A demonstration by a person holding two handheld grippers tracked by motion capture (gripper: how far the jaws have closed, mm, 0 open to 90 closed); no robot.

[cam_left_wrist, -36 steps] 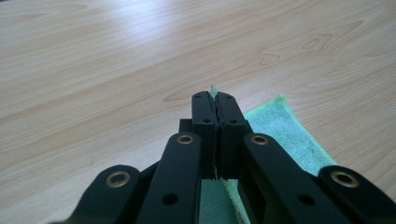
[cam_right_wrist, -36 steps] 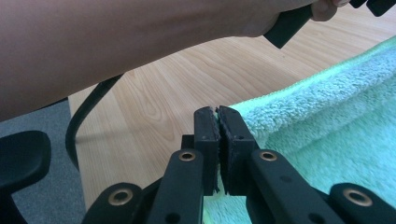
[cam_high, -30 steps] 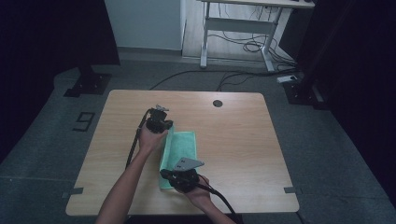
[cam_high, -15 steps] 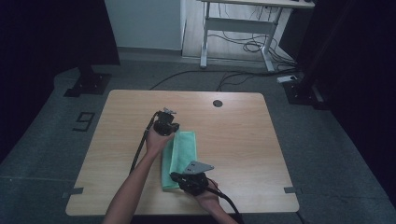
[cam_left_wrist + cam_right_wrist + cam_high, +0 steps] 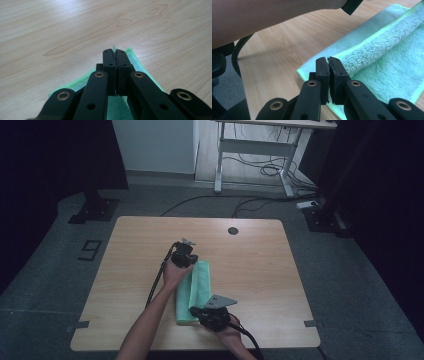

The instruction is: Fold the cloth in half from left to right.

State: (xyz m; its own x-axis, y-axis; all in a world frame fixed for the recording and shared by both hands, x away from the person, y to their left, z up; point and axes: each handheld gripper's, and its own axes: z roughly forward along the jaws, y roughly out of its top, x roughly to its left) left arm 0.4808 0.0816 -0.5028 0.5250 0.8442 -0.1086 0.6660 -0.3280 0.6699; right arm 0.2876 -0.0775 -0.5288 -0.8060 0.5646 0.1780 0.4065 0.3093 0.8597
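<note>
Wood-grain table (image 5: 260, 270) stands on grey floor (image 5: 360, 285), seen from the high view with dark curtains to either side.

Nearest the person, the right gripper (image 5: 197, 311) sits at the near end of a green towel (image 5: 196, 285), which lies folded lengthwise near the table's middle. In the right gripper view its jaws are pressed together on a raised fold of the towel (image 5: 374, 50) at the near edge, a sliver of cloth showing between the tips. The left forearm (image 5: 274, 15) crosses the top of that view.

Farther along, the left gripper (image 5: 186, 261) is at the towel's far end, its cable trailing back beside the arm. In the left gripper view its jaws are closed on the far edge, a green wisp poking out at the tips, with the towel (image 5: 136, 61) spreading below and bare wood beyond.

Past the towel, a round hole (image 5: 232, 230) marks the far table edge. Beyond the table a desk frame (image 5: 250, 150) stands over loose cables (image 5: 260, 170).
</note>
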